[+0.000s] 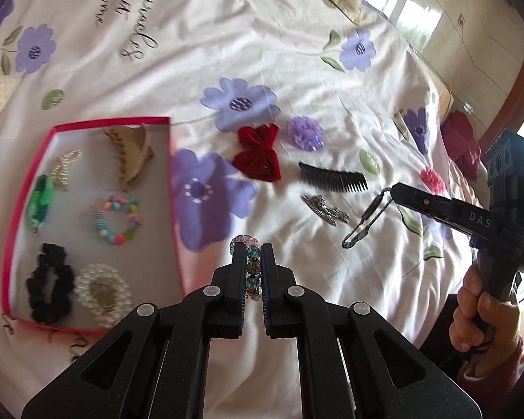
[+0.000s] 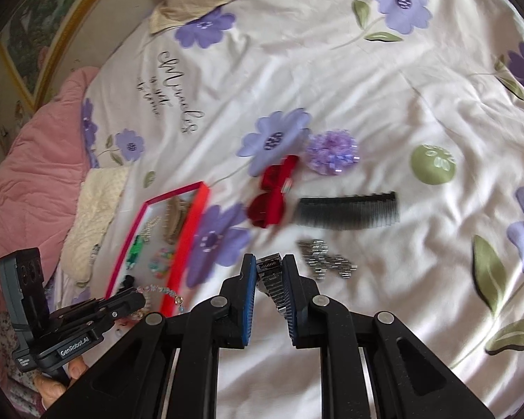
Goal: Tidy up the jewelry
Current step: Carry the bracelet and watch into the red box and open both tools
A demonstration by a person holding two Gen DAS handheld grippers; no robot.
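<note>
Left hand-held gripper (image 1: 253, 269) angled down over the bed (image 1: 332, 80), jaws closed on a bead bracelet (image 1: 252, 265) — beads strung between the pads, lifted just off the box's (image 1: 31, 160) right wall. Right hand-held gripper (image 2: 269, 279) likewise tilted downward, clamped on a silver metal band (image 2: 270, 272) above the sheet, near the bed's front edge. Seen from the left wrist, a hand (image 1: 482, 317) wrapped round the right gripper's grip, fingers curled, red sleeve at the wrist; "DAS" printed on its finger arm. On the left gripper's body, from the right wrist, "GenRobot.AI". Script on the bedsheet reading roughly "Miracles", smaller lines beneath illegible. Still on the sheet mid-bed — red bow (image 1: 258, 152), purple flower (image 1: 305, 132), black comb (image 1: 333, 176), silver clip (image 1: 325, 209). In the box: scrunchie (image 1: 49, 281), pearl bracelet (image 1: 103, 293), coloured bracelet (image 1: 117, 220).
</note>
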